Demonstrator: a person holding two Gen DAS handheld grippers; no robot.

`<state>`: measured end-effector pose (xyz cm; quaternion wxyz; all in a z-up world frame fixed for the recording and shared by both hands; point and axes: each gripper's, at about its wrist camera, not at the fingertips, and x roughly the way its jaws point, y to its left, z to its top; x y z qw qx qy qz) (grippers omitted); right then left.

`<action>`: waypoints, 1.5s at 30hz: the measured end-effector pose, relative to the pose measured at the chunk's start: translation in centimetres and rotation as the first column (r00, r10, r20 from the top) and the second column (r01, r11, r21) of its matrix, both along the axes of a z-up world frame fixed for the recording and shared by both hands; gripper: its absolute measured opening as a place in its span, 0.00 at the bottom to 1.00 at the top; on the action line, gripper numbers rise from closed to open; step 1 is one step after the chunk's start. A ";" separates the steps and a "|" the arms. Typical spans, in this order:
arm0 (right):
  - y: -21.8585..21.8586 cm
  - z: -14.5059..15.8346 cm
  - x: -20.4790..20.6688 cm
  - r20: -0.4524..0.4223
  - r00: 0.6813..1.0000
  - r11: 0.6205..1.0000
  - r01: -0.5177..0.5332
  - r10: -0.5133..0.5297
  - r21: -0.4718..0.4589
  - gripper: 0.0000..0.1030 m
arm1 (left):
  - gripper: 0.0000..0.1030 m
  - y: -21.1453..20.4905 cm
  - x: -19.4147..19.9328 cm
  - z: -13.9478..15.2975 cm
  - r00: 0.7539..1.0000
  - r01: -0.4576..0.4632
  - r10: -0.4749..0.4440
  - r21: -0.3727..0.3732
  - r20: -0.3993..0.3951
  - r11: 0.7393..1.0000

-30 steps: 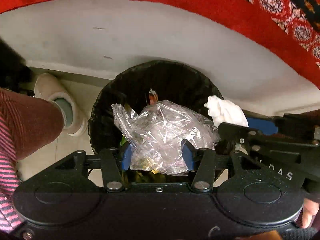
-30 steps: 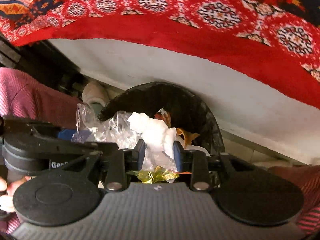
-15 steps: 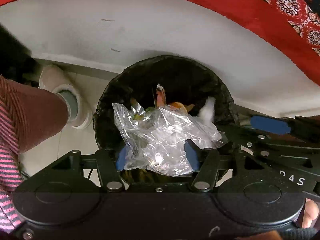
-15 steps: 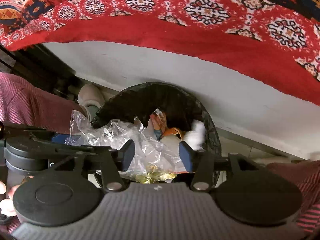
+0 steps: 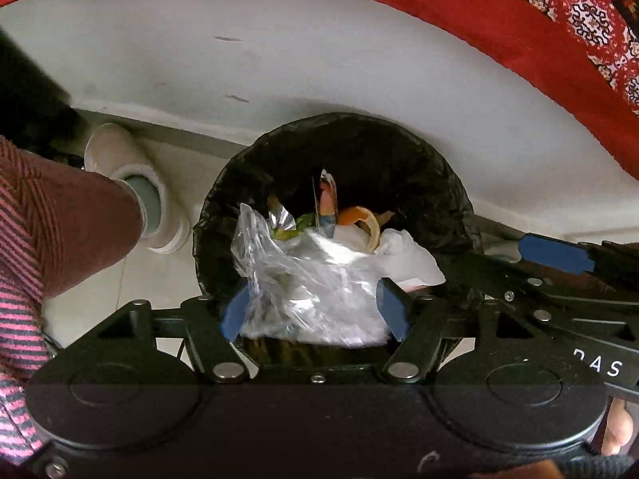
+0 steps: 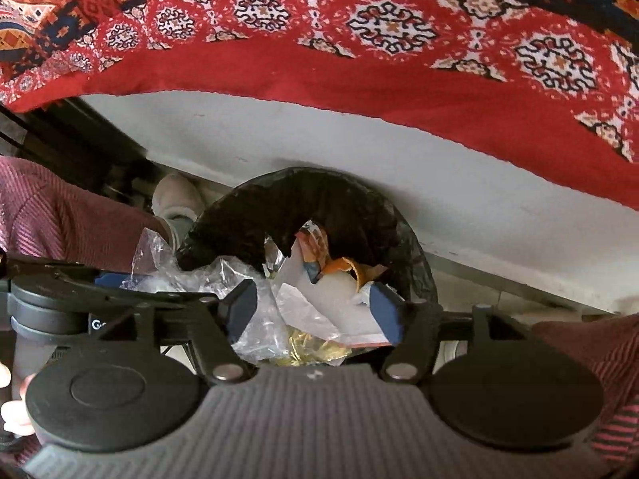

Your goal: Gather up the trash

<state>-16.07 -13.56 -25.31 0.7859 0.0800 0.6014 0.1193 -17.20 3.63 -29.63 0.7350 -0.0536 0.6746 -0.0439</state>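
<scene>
A bin with a black liner (image 5: 403, 159) stands on the floor below both grippers. My left gripper (image 5: 313, 311) points straight down over it and its jaws are opening. A crumpled clear plastic bag (image 5: 307, 283) still sits between them, its lower part blurred. My right gripper (image 6: 313, 307) is opening too, and nothing is pressed between its pads. The white tissue (image 5: 407, 255) lies in the bin (image 6: 247, 215) beside orange peel (image 5: 359, 217) and wrappers. The right gripper's blue pad (image 5: 555, 253) shows at the bin's right edge.
A white panel (image 5: 279, 60) rises right behind the bin, and a red patterned cloth (image 6: 359, 40) hangs over it. A person's pale shoe (image 5: 120, 151) and a maroon striped trouser leg (image 5: 60, 219) stand left of the bin on the tiled floor.
Both grippers' jaws have widened. The white tissue left the right gripper and dropped into the bin. The plastic bag has spread out between the left jaws.
</scene>
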 end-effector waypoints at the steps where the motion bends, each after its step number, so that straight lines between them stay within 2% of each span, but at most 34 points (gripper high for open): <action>1: 0.0 0.1 0.0 0.000 1.000 1.000 0.002 -0.002 -0.001 0.74 | 0.63 0.0 0.0 0.0 1.000 -0.001 0.001 0.000 0.001 1.000; 11: 0.1 0.1 -0.1 -0.004 1.000 1.000 0.020 -0.020 -0.011 0.83 | 0.64 0.3 0.1 0.0 1.000 -0.014 0.014 0.000 -0.005 1.000; 45: 0.0 0.0 -0.2 -0.008 0.999 0.999 0.038 -0.038 -0.009 0.85 | 0.69 0.1 0.2 -0.3 1.000 -0.021 0.021 -0.002 -0.007 1.000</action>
